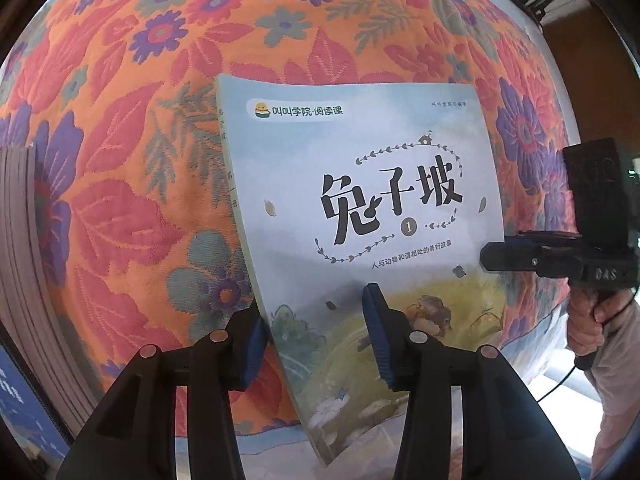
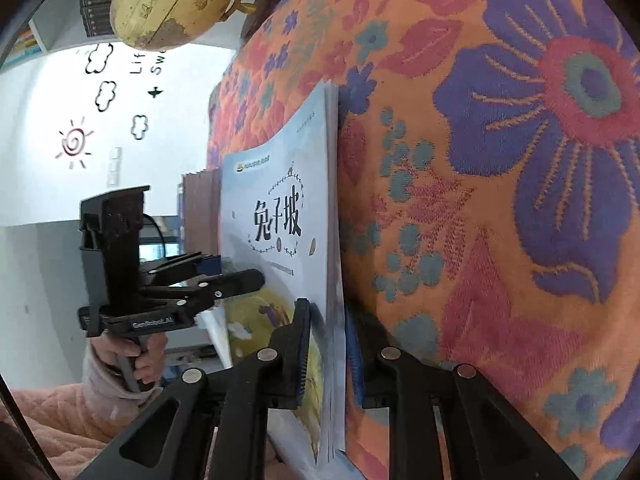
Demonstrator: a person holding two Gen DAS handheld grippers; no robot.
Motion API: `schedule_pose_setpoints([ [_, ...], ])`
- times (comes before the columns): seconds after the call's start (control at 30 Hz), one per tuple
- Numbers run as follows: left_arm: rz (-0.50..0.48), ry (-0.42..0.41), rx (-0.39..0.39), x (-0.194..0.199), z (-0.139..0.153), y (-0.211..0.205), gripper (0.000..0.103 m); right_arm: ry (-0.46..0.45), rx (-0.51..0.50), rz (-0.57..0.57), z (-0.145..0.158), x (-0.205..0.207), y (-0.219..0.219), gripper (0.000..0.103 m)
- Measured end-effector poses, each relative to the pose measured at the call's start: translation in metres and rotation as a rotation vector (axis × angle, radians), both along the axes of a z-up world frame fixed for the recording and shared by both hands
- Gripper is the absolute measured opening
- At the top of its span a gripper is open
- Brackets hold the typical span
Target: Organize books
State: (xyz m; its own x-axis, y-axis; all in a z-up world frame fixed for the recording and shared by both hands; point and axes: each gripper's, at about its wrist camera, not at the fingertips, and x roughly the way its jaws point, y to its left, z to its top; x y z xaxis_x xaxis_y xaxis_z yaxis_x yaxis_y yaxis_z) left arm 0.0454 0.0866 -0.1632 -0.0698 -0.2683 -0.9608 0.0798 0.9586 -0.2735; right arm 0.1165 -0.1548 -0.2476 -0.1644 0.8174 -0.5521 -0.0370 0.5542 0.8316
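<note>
The right gripper (image 2: pixel 326 354) has its blue-padded fingers (image 2: pixel 303 354) closed on the lower edge of the pale blue paperback book (image 2: pixel 276 216). The left gripper (image 1: pixel 316 332) points steeply down, fingers parted astride its spine corner, above the orange floral bedspread (image 1: pixel 160 80).

Bright, even daylight, soft shadows, strong fisheye bulge, dark vignetted corners, slight edge blur

I read 兔子坡 and a circled 1 on the book (image 1: pixel 360 208); "GenRobot.AI" marks the left tool (image 2: pixel 240 280); "Lif" on the wall (image 2: pixel 136 60).
</note>
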Motion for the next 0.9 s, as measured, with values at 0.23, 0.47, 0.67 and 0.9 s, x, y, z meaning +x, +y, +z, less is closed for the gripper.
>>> schedule_pose_setpoints([
  [0.23,0.004,0.006,0.008,0.001,0.001,0.005,0.040,-0.099,-0.082,0.041,0.023,-0.010,0.008,0.018],
  [0.47,0.005,-0.035,-0.020,-0.010,0.032,0.013,0.040,-0.189,-0.112,0.117,0.065,-0.030,0.029,0.011],
  [0.67,0.012,-0.066,-0.002,-0.013,0.054,0.029,0.040,-0.186,-0.093,0.089,0.088,-0.034,0.044,0.011],
  [0.9,0.047,-0.106,0.007,-0.014,0.075,0.058,0.040,-0.205,-0.079,0.105,0.116,-0.032,0.075,0.011],
])
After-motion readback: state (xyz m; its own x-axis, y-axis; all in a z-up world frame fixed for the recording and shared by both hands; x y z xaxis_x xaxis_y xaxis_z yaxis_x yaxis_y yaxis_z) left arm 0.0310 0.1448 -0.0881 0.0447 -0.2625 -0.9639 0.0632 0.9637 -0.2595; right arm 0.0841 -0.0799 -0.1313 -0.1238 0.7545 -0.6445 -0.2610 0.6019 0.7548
